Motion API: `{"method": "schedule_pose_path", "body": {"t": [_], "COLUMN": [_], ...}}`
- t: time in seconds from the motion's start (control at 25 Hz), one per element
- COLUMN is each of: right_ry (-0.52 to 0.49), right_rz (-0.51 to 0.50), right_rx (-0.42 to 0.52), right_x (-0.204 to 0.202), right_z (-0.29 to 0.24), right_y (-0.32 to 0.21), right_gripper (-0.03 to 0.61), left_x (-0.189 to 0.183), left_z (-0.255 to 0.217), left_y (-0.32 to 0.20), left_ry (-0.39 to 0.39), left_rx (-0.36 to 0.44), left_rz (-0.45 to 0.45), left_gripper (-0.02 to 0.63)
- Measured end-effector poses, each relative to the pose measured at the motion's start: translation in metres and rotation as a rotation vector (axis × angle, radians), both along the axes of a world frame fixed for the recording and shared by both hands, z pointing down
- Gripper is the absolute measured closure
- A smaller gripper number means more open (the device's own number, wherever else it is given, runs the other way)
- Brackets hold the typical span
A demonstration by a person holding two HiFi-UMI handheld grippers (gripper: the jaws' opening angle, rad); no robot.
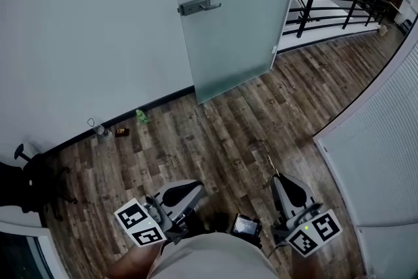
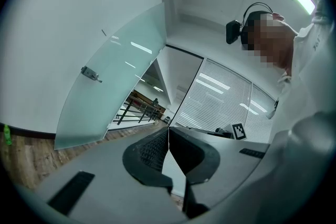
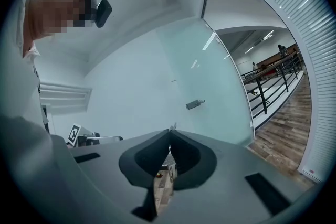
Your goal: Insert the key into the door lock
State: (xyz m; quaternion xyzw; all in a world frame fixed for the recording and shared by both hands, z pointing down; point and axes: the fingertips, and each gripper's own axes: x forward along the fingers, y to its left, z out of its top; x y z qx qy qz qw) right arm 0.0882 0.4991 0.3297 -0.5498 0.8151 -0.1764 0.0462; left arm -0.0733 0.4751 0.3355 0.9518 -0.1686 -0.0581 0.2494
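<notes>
Head view: frosted door (image 1: 235, 23) ahead, handle (image 1: 199, 6) near its left edge. Both tools are low in frame and well short of the door: left tool (image 1: 186, 191) and right tool (image 1: 282, 183), with bare wood floor (image 1: 261, 114) between them and the door. A thin pale sliver shows off the right tool's tip, too small to name here. Litter (image 1: 142, 116) lies on the floor left of the door, and a railing (image 1: 326, 6) stands right of it. No keyhole can be made out.

Left gripper view: left tool (image 2: 168, 131) jaws pressed together, nothing in them. The door is far off, and its handle (image 2: 91, 74) shows as a small stub. The right tool's marker cube (image 2: 239, 130) is on the side away from the door.

Right gripper view: right tool (image 3: 169, 134) jaws closed. A small metal tip pokes out at their top, which I judge is the key (image 3: 171, 126), pinched there. The door handle (image 3: 195, 104) sits above and right of that tip, far away.

Progress: the key is in hand and nothing at the door has been touched. What's left is to close on the door, find the lock by the handle, line up and push in.

Only the right gripper view shows the key tip properly. Only the head view shows the stretch of floor to the door. The left gripper view settles that the left tool is empty.
</notes>
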Motion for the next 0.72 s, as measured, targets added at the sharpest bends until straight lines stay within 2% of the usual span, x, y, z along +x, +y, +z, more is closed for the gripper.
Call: {"method": "schedule_pose_path", "body": {"t": [0.32,0.72], "right_ry": [-0.017,0.004], "right_rz": [-0.028,-0.009], "right_rx": [-0.023,-0.038], "right_x": [0.002,0.005], "right_z": [0.008,0.013], "right_y": [-0.017,-0.081], "right_gripper": [0.56,0.56], "left_x": [0.004,0.011], "left_z": [0.001,0.01], "left_y": [-0.016,-0.086], "left_ry": [-0.01,0.008], "left_rx": [-0.008,-0.022], "left_rz": [-0.023,0.004], "left_gripper": [0.597,0.597]}}
